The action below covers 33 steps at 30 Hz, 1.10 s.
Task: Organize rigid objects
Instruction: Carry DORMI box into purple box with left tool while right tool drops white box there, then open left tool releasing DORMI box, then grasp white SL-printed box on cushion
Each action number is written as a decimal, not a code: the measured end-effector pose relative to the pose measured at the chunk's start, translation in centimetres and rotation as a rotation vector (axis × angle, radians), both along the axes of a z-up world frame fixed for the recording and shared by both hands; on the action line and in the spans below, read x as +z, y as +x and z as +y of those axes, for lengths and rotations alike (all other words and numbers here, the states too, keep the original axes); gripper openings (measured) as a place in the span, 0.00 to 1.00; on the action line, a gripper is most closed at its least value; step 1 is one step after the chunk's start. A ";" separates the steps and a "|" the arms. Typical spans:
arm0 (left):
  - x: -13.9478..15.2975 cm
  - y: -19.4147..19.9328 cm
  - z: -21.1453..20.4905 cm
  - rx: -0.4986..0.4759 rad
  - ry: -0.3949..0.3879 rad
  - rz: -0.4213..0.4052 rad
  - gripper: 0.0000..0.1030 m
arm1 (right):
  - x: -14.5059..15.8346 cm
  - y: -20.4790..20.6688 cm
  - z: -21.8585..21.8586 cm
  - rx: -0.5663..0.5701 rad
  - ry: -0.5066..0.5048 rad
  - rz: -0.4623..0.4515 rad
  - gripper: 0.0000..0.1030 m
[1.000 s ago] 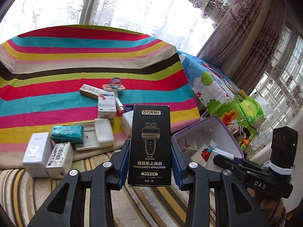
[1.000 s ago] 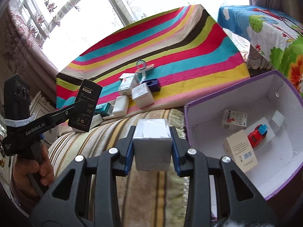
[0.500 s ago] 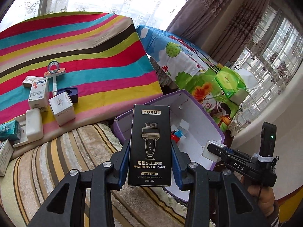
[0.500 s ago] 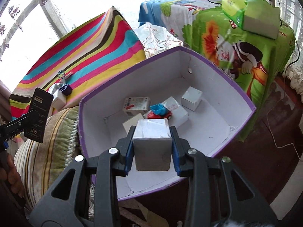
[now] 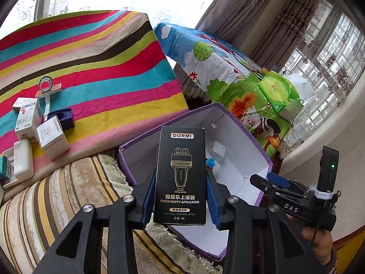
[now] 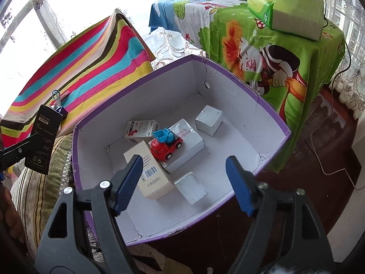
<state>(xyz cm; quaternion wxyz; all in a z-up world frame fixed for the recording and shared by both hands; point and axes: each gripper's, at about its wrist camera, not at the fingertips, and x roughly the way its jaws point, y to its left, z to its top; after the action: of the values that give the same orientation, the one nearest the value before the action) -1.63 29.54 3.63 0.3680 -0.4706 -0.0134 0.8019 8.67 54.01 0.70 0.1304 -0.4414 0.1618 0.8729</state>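
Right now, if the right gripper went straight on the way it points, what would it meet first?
Probably the small silver-grey box lying on the floor of the purple storage box, right between the open jaws of the right gripper. Depth is uncertain.

Right gripper (image 6: 183,183) jaws just opened; left gripper (image 5: 180,196) clamped.

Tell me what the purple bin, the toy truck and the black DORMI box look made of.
Purple bin: apparently cardboard, matte white inside, creased and cracked at the corners.
Toy truck: likely moulded plastic, glossy red and blue.
Black DORMI box: apparently printed card, with metallic-looking gold lettering.
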 end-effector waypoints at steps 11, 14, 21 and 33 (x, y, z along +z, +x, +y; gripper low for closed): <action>-0.2 -0.1 0.1 0.012 -0.022 -0.001 0.50 | 2.8 0.6 -1.0 -0.024 0.122 0.115 0.94; 0.4 0.4 -0.2 0.024 -0.035 0.048 0.60 | 3.5 0.5 -1.6 -0.005 0.173 0.146 0.98; 2.1 1.5 -2.5 0.110 -0.028 0.184 0.62 | 4.4 0.5 -2.6 0.017 0.210 0.192 0.98; 2.6 0.4 -11.2 0.249 -0.084 0.231 0.62 | 4.9 -0.5 -6.3 0.178 0.064 0.214 0.98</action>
<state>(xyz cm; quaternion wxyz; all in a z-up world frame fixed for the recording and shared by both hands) -1.28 18.32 6.19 0.2450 -0.3847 0.0043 0.8899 8.16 47.68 5.64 0.0482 -0.3539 0.1069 0.9279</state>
